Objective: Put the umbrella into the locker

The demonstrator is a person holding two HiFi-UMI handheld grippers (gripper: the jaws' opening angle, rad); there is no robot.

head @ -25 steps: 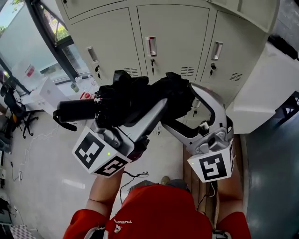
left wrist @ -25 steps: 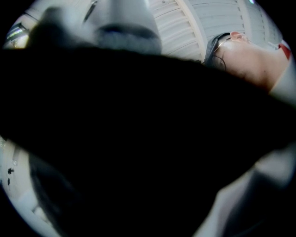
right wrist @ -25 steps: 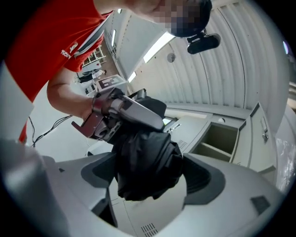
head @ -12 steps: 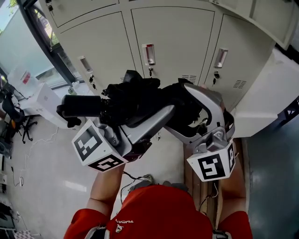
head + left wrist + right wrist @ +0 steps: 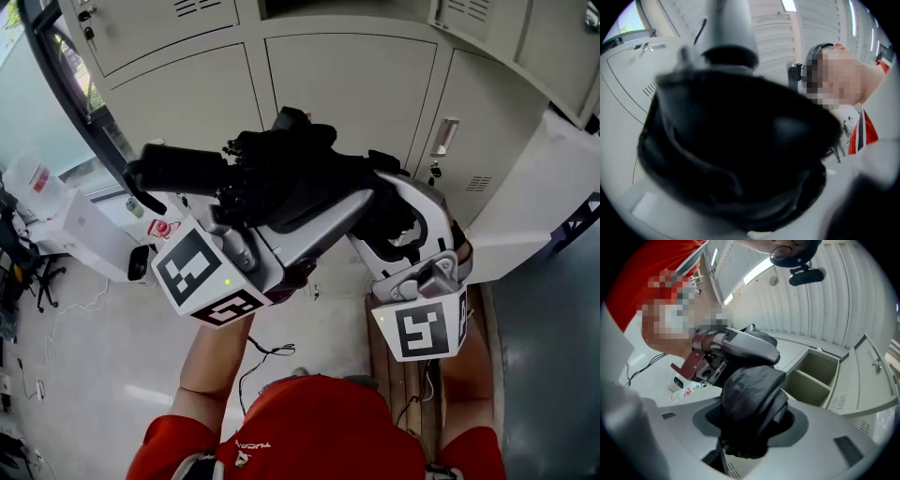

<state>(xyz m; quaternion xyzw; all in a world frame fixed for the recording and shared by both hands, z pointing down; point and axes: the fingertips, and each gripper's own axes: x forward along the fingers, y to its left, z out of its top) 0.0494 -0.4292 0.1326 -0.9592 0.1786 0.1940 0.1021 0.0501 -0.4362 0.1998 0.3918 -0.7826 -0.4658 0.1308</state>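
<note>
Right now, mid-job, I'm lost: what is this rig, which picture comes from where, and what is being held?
There is no robot arm here: a person holds a two-jaw gripper in each hand. The head view looks down from a camera on their head. The other two cameras ride on the grippers and look along the jaws. The left gripper clamps the black folded umbrella, whose handle sticks out to the left in the head view. The right gripper has the fabric end between its jaws, which have just been closing and appear to press on it. Both carry the umbrella in the air. Ahead stand grey lockers, and the right gripper view shows one open locker.
</note>
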